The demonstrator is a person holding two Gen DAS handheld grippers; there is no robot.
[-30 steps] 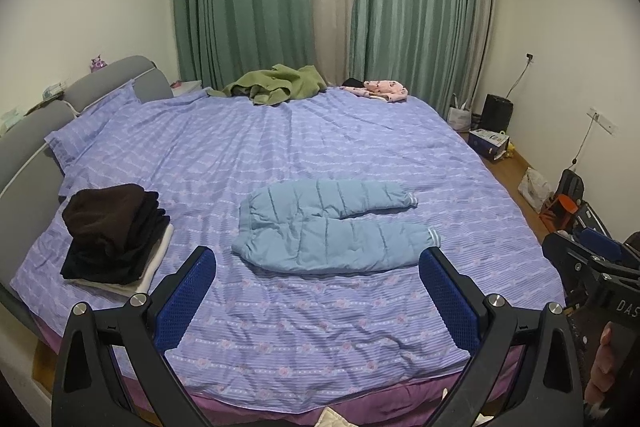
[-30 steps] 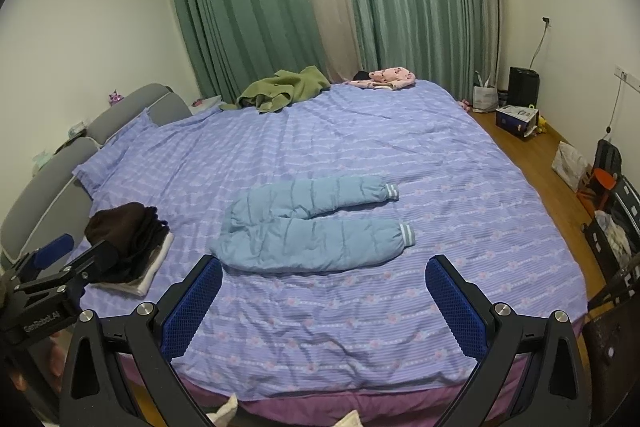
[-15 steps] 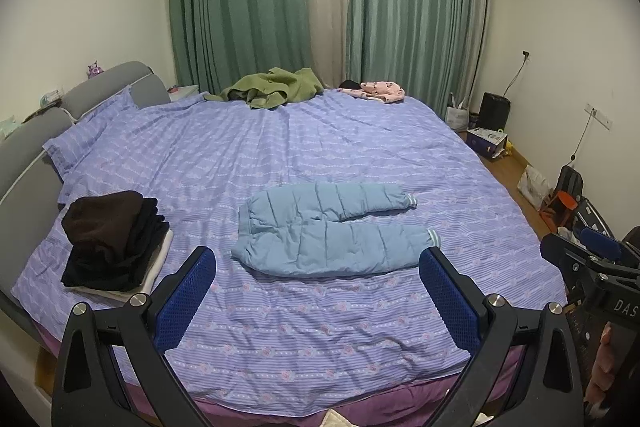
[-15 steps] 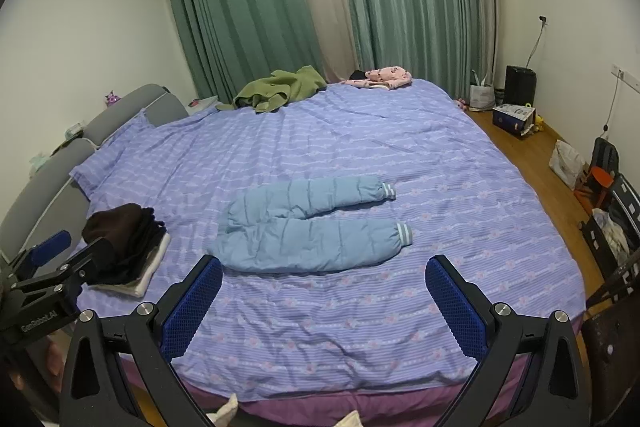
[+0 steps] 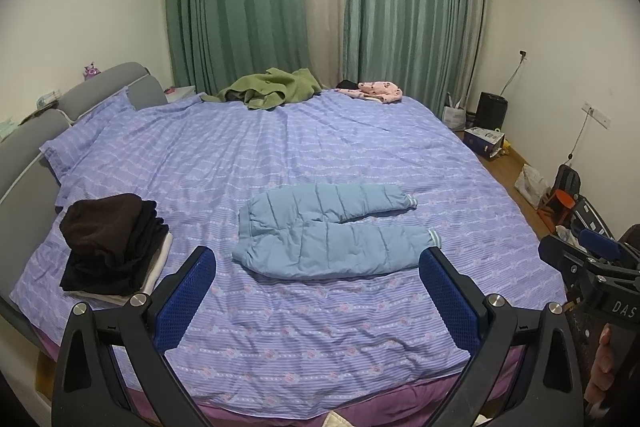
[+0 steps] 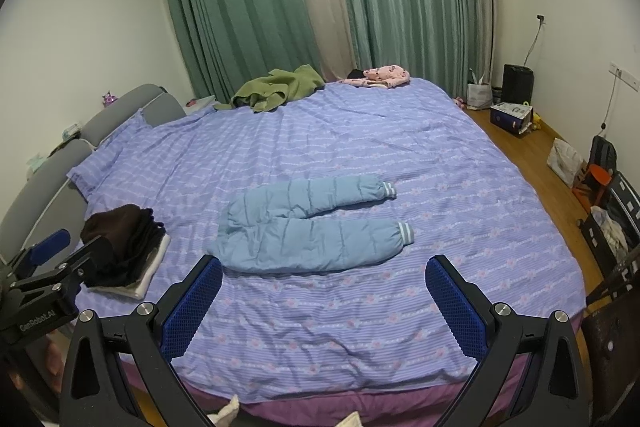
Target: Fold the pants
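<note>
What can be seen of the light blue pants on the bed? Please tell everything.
The light blue pants look padded and quilted, with stitched seams across each leg and striped ribbed cuffs. They lie flat and unfolded on the purple striped bed cover, waist toward the headboard side, legs spread in a narrow V, the farther leg slightly bent. Only the cover touches them; both tongs are apart from them.

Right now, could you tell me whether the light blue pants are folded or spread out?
Spread out: the light blue pants lie flat on the bed, both legs apart and full length.
</note>
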